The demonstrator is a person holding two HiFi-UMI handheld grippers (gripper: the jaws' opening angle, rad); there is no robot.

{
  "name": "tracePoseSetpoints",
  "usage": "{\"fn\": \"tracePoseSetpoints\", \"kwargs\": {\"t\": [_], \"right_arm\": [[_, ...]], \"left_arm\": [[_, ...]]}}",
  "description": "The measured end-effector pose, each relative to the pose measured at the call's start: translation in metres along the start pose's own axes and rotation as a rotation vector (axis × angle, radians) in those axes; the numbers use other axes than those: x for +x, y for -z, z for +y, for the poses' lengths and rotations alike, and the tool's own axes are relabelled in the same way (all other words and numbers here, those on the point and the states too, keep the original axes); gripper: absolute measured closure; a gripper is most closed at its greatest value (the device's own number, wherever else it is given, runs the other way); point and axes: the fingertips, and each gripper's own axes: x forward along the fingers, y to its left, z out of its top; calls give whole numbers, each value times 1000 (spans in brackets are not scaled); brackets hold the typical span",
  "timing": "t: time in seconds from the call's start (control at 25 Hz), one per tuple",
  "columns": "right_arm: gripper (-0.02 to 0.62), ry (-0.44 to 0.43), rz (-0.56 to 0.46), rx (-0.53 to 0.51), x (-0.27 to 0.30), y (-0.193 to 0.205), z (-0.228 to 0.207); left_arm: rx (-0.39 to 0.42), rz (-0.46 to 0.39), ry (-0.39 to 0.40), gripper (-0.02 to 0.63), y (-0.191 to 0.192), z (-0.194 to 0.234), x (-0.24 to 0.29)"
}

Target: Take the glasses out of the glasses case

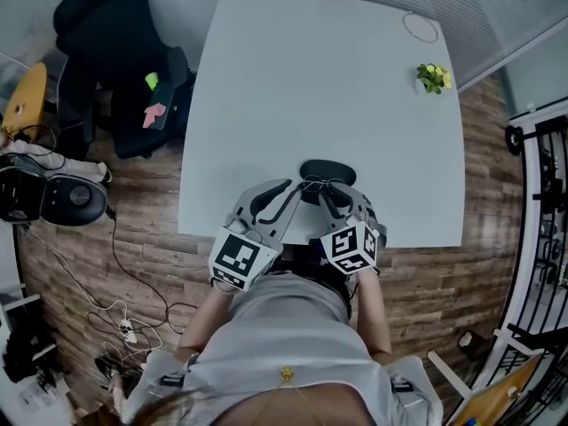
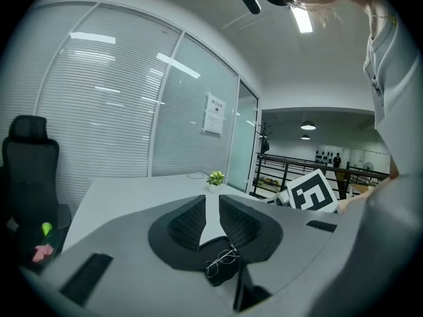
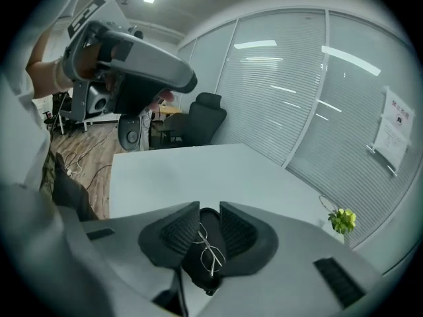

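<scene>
A black glasses case [image 1: 329,170] lies on the white table [image 1: 319,87] close to its near edge. Thin wire-framed glasses [image 1: 315,183] rest on the case's near end. My left gripper [image 1: 288,188] comes in from the near left, my right gripper [image 1: 335,193] from the near right, both tips at the case. In the right gripper view the case [image 3: 206,259] and glasses [image 3: 208,248] sit in the gap of the parted jaws [image 3: 208,218], pads not pressing. The left gripper view has glasses [image 2: 223,261] low under its narrowly parted jaws [image 2: 211,210], with nothing between the pads.
A small potted plant [image 1: 433,78] and a thin wire ring [image 1: 420,27] sit at the table's far right. A black office chair [image 1: 115,60] stands left of the table, with cables and gear on the wooden floor [image 1: 115,309]. Glass walls with blinds [image 3: 310,91] are behind.
</scene>
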Motion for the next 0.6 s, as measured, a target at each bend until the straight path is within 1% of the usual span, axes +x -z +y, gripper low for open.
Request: {"fn": "tracePoseSetpoints", "kwargs": {"t": [0.12,0.4,0.6], "right_arm": [[492,-24,53,1,12,17,3],[488,-92,171,-61,41,52,9],[474,-167,244,-115,62,73,16]], "left_arm": [[-14,8,-11,541,3,7,-1],[-40,18,-38,541,9,23,-4],[-62,27,-61,541,15,31,-7]]}}
